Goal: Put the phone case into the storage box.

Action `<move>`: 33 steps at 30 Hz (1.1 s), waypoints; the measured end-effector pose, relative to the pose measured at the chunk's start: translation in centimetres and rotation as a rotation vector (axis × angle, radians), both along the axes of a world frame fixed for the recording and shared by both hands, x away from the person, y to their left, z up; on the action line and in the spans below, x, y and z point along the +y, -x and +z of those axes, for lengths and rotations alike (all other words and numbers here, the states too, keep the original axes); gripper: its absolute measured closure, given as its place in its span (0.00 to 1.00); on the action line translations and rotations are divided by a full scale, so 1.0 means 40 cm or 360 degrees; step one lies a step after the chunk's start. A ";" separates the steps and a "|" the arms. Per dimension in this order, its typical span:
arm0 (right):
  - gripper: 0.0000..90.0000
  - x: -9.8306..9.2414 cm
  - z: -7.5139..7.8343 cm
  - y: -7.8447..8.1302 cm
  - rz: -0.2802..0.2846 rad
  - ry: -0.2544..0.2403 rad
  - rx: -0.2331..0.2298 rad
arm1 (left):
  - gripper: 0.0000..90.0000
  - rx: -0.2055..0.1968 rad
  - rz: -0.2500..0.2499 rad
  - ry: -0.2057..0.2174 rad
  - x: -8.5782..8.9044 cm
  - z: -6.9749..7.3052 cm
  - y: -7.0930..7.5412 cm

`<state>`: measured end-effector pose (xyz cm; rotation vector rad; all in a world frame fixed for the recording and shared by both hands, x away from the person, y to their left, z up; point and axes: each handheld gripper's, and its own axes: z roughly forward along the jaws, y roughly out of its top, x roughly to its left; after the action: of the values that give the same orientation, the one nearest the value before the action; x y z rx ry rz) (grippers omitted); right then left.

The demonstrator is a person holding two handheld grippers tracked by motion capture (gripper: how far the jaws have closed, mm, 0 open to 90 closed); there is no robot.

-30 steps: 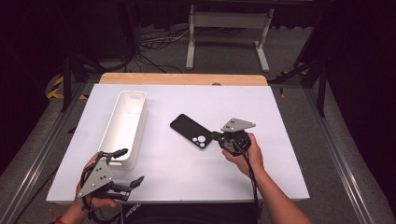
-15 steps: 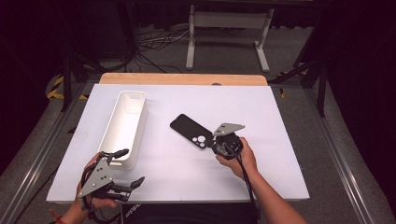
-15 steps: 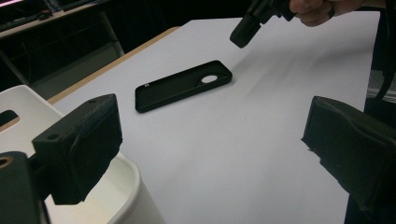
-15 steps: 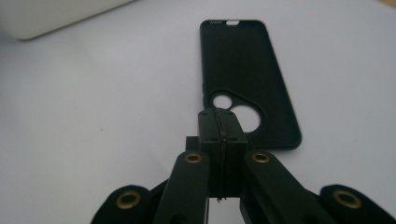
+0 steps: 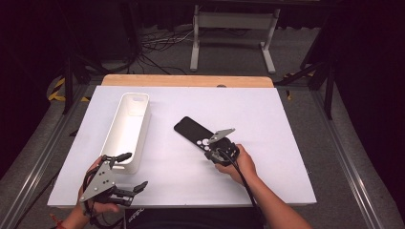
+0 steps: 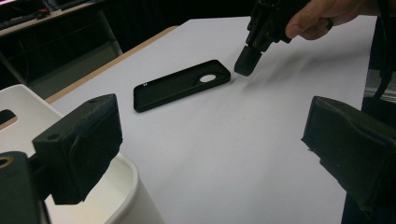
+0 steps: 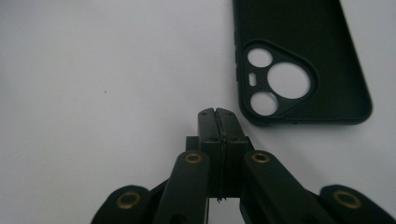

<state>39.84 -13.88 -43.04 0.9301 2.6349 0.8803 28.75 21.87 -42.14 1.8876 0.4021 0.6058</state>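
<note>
Up close, the right tool is pressed tight shut, just beside the black phone case. The case has three round camera holes. The left tool is spread wide by the white bin.

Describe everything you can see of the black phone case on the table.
The black phone case lies flat on the white table, just right of the white bin and apart from it. It is an empty shell of matte, rubbery-looking material with rounded corners and a raised rim. At the end nearest the person, a rounded-triangle camera section has one large round hole, two smaller ones and a small slot, with the table showing through. The right tool, jaws shut, sits beside that end; contact cannot be judged.
</note>
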 end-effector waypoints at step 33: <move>1.00 0.004 -0.020 -0.052 -0.0130 0.0103 0.0018 | 0.06 0.0008 -0.0012 -0.0003 0.006 0.001 0.002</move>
<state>41.91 -13.70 -43.84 1.0213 2.5975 0.7681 28.68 22.11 -42.11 1.8920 0.3980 0.5966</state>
